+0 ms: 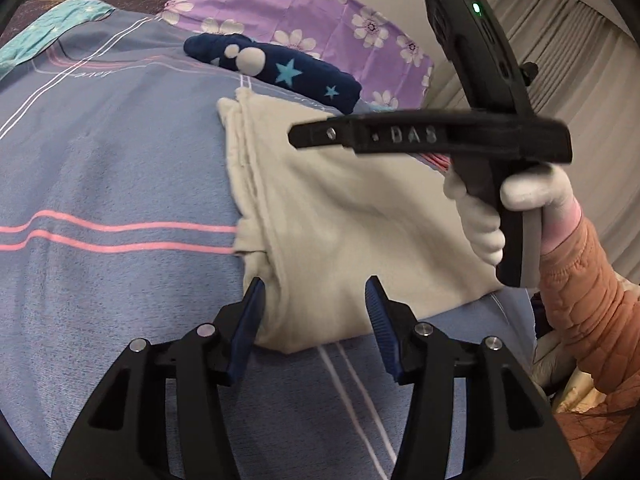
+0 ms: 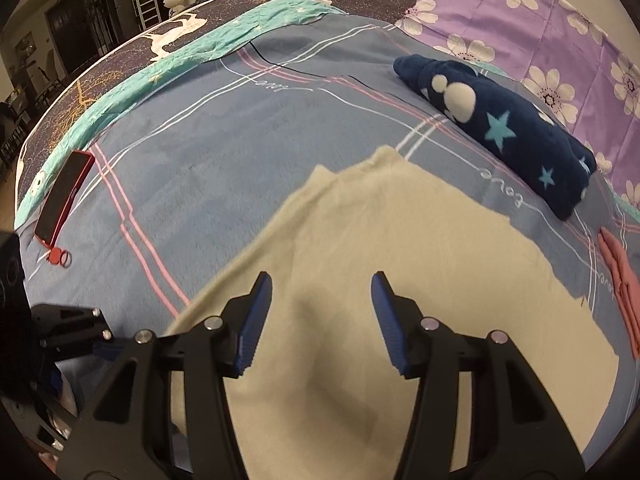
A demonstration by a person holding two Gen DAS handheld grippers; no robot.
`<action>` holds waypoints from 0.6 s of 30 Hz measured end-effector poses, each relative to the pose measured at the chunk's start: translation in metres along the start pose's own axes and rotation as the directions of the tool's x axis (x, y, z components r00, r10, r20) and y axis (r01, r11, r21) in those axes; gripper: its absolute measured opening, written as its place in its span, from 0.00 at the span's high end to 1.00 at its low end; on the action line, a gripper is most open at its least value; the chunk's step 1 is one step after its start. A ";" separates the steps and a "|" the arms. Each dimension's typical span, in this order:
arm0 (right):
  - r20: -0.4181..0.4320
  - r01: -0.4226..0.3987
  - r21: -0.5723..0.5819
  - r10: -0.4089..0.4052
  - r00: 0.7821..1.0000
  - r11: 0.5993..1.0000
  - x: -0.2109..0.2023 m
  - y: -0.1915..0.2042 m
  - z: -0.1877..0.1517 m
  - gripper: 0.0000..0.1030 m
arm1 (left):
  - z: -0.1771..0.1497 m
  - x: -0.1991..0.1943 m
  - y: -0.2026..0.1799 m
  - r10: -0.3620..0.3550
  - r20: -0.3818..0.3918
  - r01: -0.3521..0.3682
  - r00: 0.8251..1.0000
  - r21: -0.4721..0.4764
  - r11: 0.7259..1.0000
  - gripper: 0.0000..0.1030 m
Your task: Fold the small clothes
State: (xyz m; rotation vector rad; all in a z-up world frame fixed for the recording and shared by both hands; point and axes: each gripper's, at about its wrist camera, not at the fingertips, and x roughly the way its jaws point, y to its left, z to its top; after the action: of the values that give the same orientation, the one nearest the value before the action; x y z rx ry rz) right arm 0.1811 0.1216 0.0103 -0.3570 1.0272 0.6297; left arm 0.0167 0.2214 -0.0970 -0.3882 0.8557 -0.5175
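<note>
A cream garment lies folded flat on the blue striped bedspread. My left gripper stands open at the garment's near left corner; its left finger is at the cloth's edge and the pads press nothing. In the left wrist view my right gripper hangs over the garment's far part, held by a white-gloved hand with a peach sleeve. In the right wrist view the right gripper is open above the cream garment, with nothing between its fingers.
A folded navy garment with stars lies beyond the cream one, beside a purple flowered pillow. A pink garment is at the right edge. A red phone lies far left on the bedspread.
</note>
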 end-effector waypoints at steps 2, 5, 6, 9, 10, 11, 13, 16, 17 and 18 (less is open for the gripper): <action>0.001 0.008 -0.009 -0.008 1.000 1.000 0.007 0.005 0.014 0.49 | 0.000 -0.001 0.001 -0.009 -0.011 0.010 1.000 0.007 1.000 0.50; -0.011 0.026 -0.003 -0.026 1.000 1.000 0.023 0.011 0.035 0.49 | 0.002 0.007 -0.007 -0.058 -0.049 0.060 0.997 0.043 0.997 0.68; -0.020 0.027 0.012 -0.027 0.999 1.000 0.028 0.012 0.042 0.49 | 0.003 0.008 -0.010 -0.058 -0.057 0.061 0.997 0.051 0.997 0.69; -0.048 0.089 0.001 -0.089 0.995 0.996 0.049 0.022 0.061 0.49 | 0.005 0.007 -0.016 -0.065 -0.056 0.069 0.996 0.061 0.996 0.69; -0.053 0.139 -0.033 -0.140 0.989 0.990 0.057 0.029 0.066 0.49 | 0.005 0.006 -0.017 -0.064 -0.055 0.068 0.996 0.067 0.995 0.69; -0.054 0.174 -0.060 -0.177 0.983 0.983 0.063 0.032 0.068 0.50 | 0.008 0.007 -0.018 -0.063 -0.055 0.067 0.997 0.071 0.995 0.69; -0.062 0.242 -0.123 -0.251 0.966 0.962 0.079 0.041 0.073 0.58 | 0.009 0.007 -0.019 -0.063 -0.061 0.068 0.996 0.072 0.995 0.69; -0.082 0.303 -0.195 -0.323 0.943 0.933 0.101 0.042 0.078 0.96 | 0.010 0.010 -0.019 -0.068 -0.074 0.074 0.995 0.076 0.994 0.69; -0.089 0.301 -0.194 -0.322 0.943 0.934 0.104 0.039 0.080 0.96 | 0.009 0.009 -0.019 -0.068 -0.077 0.075 0.995 0.083 0.994 0.69; -0.086 0.277 -0.160 -0.293 0.952 0.947 0.099 0.033 0.082 0.97 | 0.010 0.009 -0.019 -0.069 -0.080 0.076 0.994 0.089 0.993 0.70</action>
State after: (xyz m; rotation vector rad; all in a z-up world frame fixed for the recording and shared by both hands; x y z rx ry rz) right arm 0.2522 0.2238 -0.0367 -0.6634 1.0111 0.4272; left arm 0.0238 0.2022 -0.0866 -0.3177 0.8906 -0.6405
